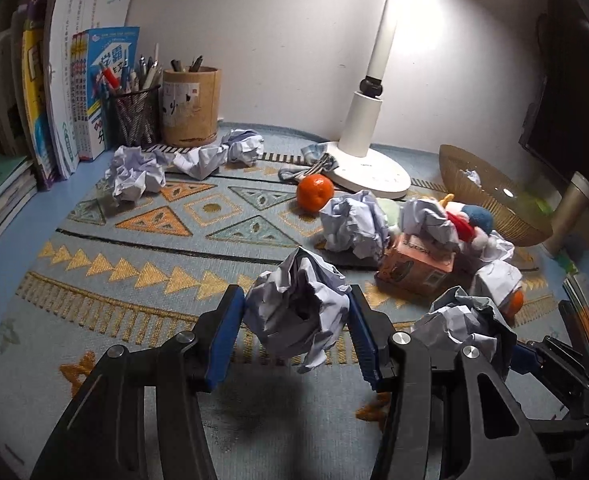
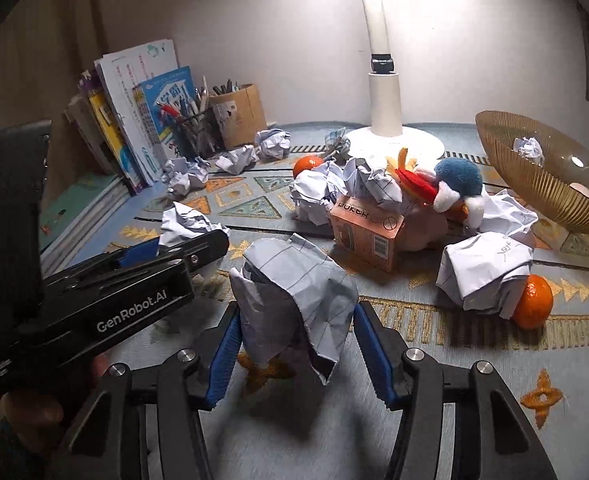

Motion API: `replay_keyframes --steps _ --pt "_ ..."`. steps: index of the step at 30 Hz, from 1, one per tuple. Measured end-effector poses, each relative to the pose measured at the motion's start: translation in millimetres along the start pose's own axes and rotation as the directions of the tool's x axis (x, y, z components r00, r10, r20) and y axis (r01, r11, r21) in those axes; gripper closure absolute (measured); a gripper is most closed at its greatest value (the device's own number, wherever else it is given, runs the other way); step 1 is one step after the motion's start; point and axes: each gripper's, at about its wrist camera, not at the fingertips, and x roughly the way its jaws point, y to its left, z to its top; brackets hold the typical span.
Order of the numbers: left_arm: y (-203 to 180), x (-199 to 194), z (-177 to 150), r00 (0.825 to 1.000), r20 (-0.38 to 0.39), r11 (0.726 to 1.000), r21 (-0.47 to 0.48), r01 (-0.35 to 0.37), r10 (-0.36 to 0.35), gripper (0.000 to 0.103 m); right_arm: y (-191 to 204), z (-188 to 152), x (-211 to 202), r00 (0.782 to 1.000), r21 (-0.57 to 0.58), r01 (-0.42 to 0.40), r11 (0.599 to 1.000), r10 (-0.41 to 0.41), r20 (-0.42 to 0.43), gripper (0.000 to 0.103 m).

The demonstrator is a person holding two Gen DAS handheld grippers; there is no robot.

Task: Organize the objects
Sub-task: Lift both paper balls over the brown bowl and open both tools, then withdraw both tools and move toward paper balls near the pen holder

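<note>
My left gripper point(image 1: 297, 312) is shut on a crumpled paper ball point(image 1: 298, 312) and holds it above the patterned mat point(image 1: 134, 248). My right gripper point(image 2: 296, 334) is shut on another crumpled paper ball point(image 2: 294, 300); that ball also shows at the right of the left wrist view point(image 1: 462, 320). The left gripper shows at the left of the right wrist view point(image 2: 190, 246), with its paper ball point(image 2: 186, 222). Several more paper balls lie on the mat, one point(image 2: 482, 276) beside an orange point(image 2: 532, 300). A ribbed amber bowl point(image 2: 550, 184) holds one paper ball point(image 2: 528, 148).
A pink box point(image 2: 368, 234) and a plush toy point(image 2: 450, 184) sit mid-mat by a second orange point(image 1: 314, 192). A white lamp base point(image 1: 368, 168) stands behind. Pen holders point(image 1: 190, 106) and books point(image 1: 74, 92) line the back left.
</note>
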Motion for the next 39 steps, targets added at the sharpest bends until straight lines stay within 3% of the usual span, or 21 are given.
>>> replay_keyframes --steps 4,7,10,13,18,20,21,22,23,27,30,36,39 --pt "-39.5 -25.6 43.4 0.989 0.058 0.989 0.067 0.132 -0.136 0.054 -24.2 20.7 -47.6 0.991 0.044 0.076 0.996 -0.08 0.111 0.048" --pt "-82.1 -30.5 81.3 0.972 0.085 0.967 0.154 0.202 -0.217 0.054 -58.5 49.5 -81.4 0.961 0.127 0.173 0.977 -0.195 0.195 0.048" --pt "-120.5 -19.0 116.9 0.948 0.062 0.934 0.199 0.296 -0.313 0.054 -99.0 79.6 -104.9 0.915 0.216 0.28 0.935 -0.328 0.234 0.048" --pt "-153.3 12.0 149.8 0.927 -0.001 0.908 0.203 0.367 -0.374 0.054 -140.0 112.6 -118.0 0.895 0.303 0.294 0.906 -0.372 0.245 0.048" --pt "-203.8 80.1 174.1 0.927 -0.068 0.896 0.241 0.373 -0.368 0.053 -197.5 151.5 -99.5 0.891 0.426 0.302 0.853 -0.411 0.192 0.047" --pt "-217.7 107.5 175.9 0.917 -0.11 0.881 0.255 0.399 -0.384 0.043 -217.2 160.3 -83.1 0.9 0.449 0.302 0.841 -0.407 0.156 0.045" --pt "-221.9 120.9 176.4 0.92 -0.127 0.885 0.251 0.392 -0.371 0.04 -226.6 163.3 -75.7 0.904 0.454 0.301 0.839 -0.402 0.144 0.044" --pt "-223.9 132.9 176.6 0.924 -0.138 0.893 0.239 0.381 -0.357 0.026 -235.1 166.3 -66.8 0.908 0.455 0.302 0.838 -0.398 0.13 0.034" --pt "-223.8 143.2 176.6 0.923 -0.15 0.897 0.223 0.381 -0.355 0.02 -242.6 168.2 -59.6 0.915 0.458 0.296 0.838 -0.387 0.118 0.027" --pt "-209.5 154.0 173.2 0.904 -0.183 0.897 0.153 0.415 -0.387 0.019 -257.5 160.7 -53.2 0.922 0.492 0.291 0.82 -0.378 0.086 0.027" --pt "-194.6 131.9 171.5 0.91 -0.139 0.897 0.163 0.41 -0.39 0.019 -250.5 150.5 -55.3 0.928 0.481 0.283 0.83 -0.363 0.08 0.027" --pt "-134.4 51.9 157.8 0.935 -0.006 0.925 0.139 0.353 -0.355 0.019 -177.2 136.0 -64.0 0.952 0.355 0.225 0.908 -0.283 0.12 0.027" --pt "-94.0 14.1 147.4 0.935 0.055 0.933 0.1 0.345 -0.351 0.018 -130.0 132.5 -76.2 0.959 0.281 0.174 0.944 -0.227 0.168 0.027"
